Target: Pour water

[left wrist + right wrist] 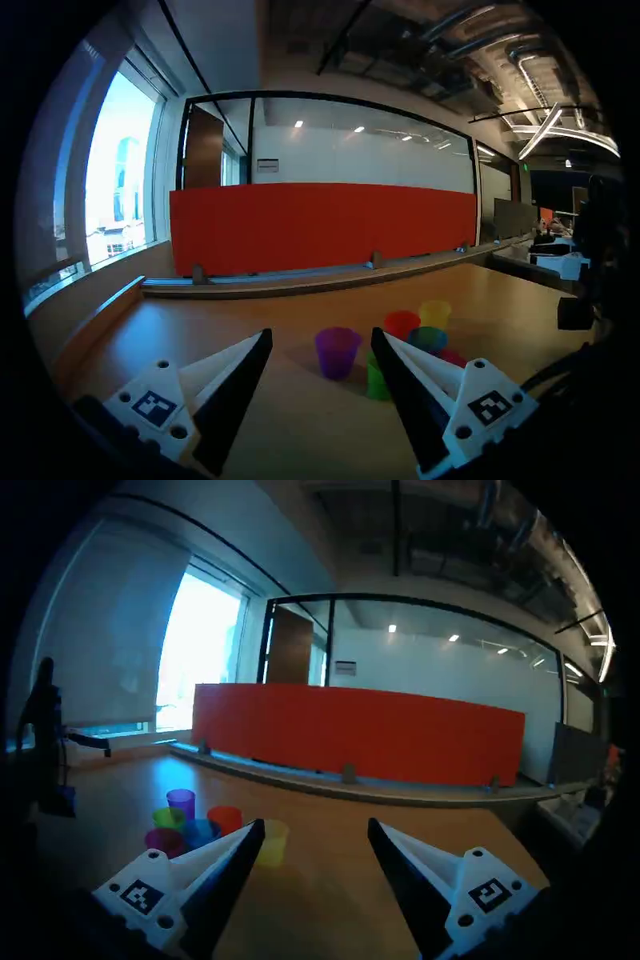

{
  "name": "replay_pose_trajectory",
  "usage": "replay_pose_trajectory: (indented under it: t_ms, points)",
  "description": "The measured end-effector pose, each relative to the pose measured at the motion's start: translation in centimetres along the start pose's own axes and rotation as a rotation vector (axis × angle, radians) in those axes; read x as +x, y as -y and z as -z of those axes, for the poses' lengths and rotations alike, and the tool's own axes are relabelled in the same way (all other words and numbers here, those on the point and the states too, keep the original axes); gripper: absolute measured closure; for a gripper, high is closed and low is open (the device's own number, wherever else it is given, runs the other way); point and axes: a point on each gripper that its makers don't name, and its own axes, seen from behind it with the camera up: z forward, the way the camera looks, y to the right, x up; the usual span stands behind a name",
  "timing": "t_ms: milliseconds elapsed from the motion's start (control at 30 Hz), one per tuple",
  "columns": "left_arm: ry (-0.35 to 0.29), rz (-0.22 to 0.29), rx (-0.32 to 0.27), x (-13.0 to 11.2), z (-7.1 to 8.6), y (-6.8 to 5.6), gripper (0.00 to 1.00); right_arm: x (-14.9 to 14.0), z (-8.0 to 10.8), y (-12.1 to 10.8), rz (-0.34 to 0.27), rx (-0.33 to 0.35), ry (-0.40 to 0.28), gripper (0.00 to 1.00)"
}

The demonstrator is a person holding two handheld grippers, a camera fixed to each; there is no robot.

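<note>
Left gripper (321, 331), parted, frames purple cup (337, 350); right gripper (316, 822) frames tabletop (320, 896).

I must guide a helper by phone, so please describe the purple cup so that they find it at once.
On the wooden table, before the long orange partition, stands a cluster of coloured cups. The purple cup stands at its left end in the left gripper view, beside a green cup; no other is purple.

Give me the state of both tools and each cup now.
Left tool: open, holding nothing.
Right tool: open, holding nothing.
Purple cup: upright.
Green cup: upright.
Red cup: upright.
Yellow cup: upright.
Blue cup: upright.
Pink cup: upright.
</note>
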Motion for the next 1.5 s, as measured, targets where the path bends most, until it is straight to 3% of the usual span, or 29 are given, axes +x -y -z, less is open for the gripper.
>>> replay_pose_trajectory:
  t_ms: [400, 800, 1200, 1500]
  points:
    - [0.067, -0.042, -0.081, -0.5, -0.3, -0.9, 0.08, -0.5, 0.0, 2.4, 0.038, 0.153, 0.095, 0.01]
    - [0.131, -0.107, -0.141, -1.7, -1.0, -1.9, 0.08, -0.5, 0.0, 3.7, 0.112, 0.218, 0.144, 0.0]
    - [0.207, -0.127, -0.226, -3.4, -1.9, -3.7, 0.08, -1.7, -0.1, 5.2, 0.142, 0.306, 0.236, 0.0]
    - [0.223, -0.121, -0.257, -2.4, -2.4, -3.7, 0.08, -1.6, -0.5, 5.1, 0.154, 0.33, 0.278, 0.0]
